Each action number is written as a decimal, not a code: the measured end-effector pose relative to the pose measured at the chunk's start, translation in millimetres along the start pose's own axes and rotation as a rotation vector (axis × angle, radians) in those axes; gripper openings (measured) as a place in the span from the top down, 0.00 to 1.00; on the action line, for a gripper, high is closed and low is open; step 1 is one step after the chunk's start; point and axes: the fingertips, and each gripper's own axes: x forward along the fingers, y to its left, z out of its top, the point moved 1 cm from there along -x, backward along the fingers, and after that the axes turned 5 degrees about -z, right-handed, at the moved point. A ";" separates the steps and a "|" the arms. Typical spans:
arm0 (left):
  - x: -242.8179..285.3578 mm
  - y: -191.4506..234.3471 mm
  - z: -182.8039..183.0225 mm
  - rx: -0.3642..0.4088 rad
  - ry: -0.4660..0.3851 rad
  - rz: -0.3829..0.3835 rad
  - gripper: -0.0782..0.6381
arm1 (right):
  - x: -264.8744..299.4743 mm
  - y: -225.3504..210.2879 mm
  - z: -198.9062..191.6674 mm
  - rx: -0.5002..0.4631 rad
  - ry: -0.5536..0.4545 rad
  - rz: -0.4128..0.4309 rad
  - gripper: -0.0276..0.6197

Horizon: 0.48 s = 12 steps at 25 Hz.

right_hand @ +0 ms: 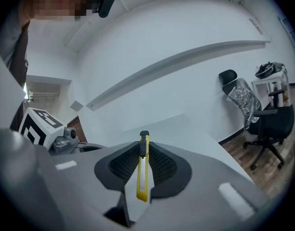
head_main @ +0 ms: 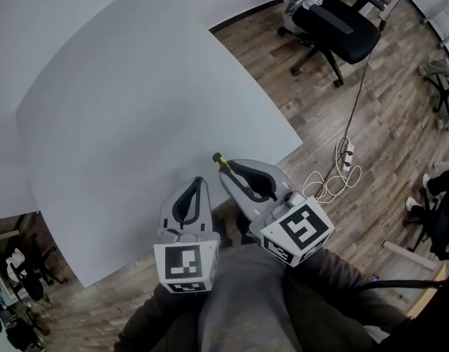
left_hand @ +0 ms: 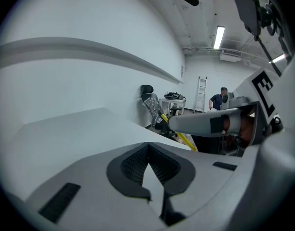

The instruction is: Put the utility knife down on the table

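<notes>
Knife [right_hand: 143,170] – yellow body, black end – sits clamped between the ribbed pads of the right gripper [right_hand: 144,152], standing on edge along the line of the jaws. Its black end projects just past the jaw tips. From the head view, the right gripper [head_main: 227,169] points up and to the left over the near edge of the white table [head_main: 136,108], and the knife [head_main: 219,160] tip lies over the white top. The knife is held in the jaws, not lying loose on the table. Whether the tip touches the top cannot be told.

Left gripper [head_main: 198,182] hangs just beside the right one, to its left, also at the near table edge. In its own view the left gripper [left_hand: 148,148] has its pads brought together at the tips with nothing between them.

Each gripper carries its marker cube at the rear – left cube [head_main: 185,264], right cube [head_main: 298,232] – close to the person's grey sleeves.

Beyond the table's far corner stands a black office chair [head_main: 334,28] on the wood floor [head_main: 386,108]. A white cable [head_main: 323,185] lies coiled on the floor near the right gripper, leading to a power strip [head_main: 348,152].
</notes>
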 end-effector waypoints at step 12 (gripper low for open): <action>22.1 41.8 -5.5 -0.059 0.021 0.049 0.89 | 50.6 -14.7 -11.8 0.001 0.081 0.034 0.86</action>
